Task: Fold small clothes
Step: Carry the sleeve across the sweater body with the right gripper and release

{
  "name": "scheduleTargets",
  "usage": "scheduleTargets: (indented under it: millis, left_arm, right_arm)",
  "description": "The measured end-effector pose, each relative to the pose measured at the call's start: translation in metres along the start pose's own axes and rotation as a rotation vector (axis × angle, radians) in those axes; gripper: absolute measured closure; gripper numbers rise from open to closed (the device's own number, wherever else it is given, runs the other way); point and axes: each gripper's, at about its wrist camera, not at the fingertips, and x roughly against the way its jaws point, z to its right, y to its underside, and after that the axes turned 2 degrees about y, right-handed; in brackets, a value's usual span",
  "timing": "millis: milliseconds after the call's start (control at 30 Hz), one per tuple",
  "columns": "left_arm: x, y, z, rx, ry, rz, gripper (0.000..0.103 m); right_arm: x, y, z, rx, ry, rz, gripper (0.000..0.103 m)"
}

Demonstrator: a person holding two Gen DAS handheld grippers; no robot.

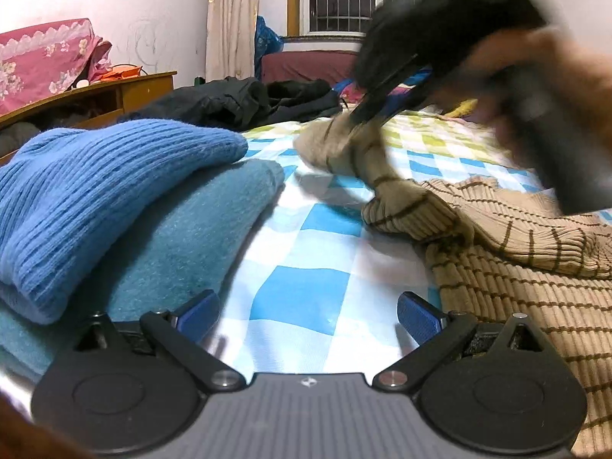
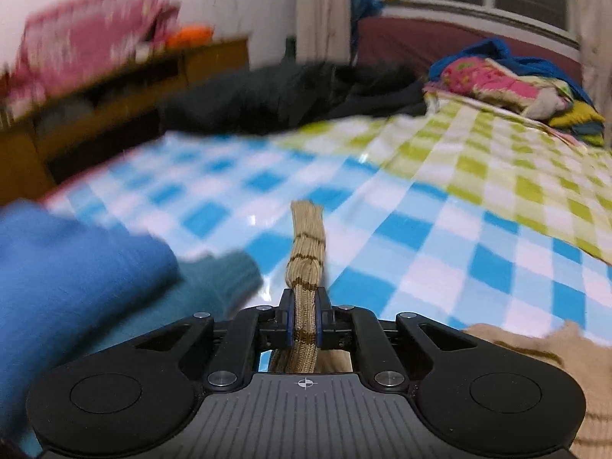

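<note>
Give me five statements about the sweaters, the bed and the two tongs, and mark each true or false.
1. The right tongs are shut on the striped tan sweater. True.
2. The left tongs grip the blue sweater. False: they are open over the checked sheet, holding nothing.
3. The blue sweater lies on a teal sweater. True.
4. The tan sweater is plain. False: it has dark stripes.
5. The sheet is red. False: it is checked blue, white and green.

Readable text: none | labels, brands, numbers: none legible in either view | clothes and bedspread (image 1: 306, 298): patterns only, no lettering
</note>
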Motion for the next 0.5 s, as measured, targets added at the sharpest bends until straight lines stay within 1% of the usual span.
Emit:
scheduleTargets:
  millis: [100, 167, 233, 333, 400, 433, 500]
  left_arm:
    - [0.005, 0.002, 0.007, -0.016, 0.016, 0.017, 0.0]
    - [0.011, 0.003, 0.013, -0.037, 0.028, 0.03, 0.0]
    - [0.016, 0.005, 0.023, -0.059, 0.044, 0.041, 0.0]
    - [0.022, 0.008, 0.037, -0.099, 0.062, 0.047, 0.0]
    - [0.026, 0.011, 0.046, -0.126, 0.075, 0.049, 0.0]
    - [0.027, 0.012, 0.05, -0.145, 0.077, 0.052, 0.0]
    - [0.03, 0.017, 0.059, -0.19, 0.071, 0.06, 0.0]
  right_arm:
    - [0.062, 0.005, 0.032, -0.16, -0.043, 0.093, 0.094]
    - [0.109, 0.022, 0.058, -0.265, -0.045, 0.175, 0.094]
    - [0.146, 0.042, 0.082, -0.344, -0.019, 0.23, 0.094]
    - [0.192, 0.083, 0.126, -0.477, 0.078, 0.295, 0.094]
    - [0.211, 0.116, 0.148, -0.534, 0.178, 0.308, 0.093]
    - [0.214, 0.131, 0.157, -0.557, 0.213, 0.286, 0.093]
    - [0.214, 0.161, 0.17, -0.616, 0.231, 0.219, 0.092]
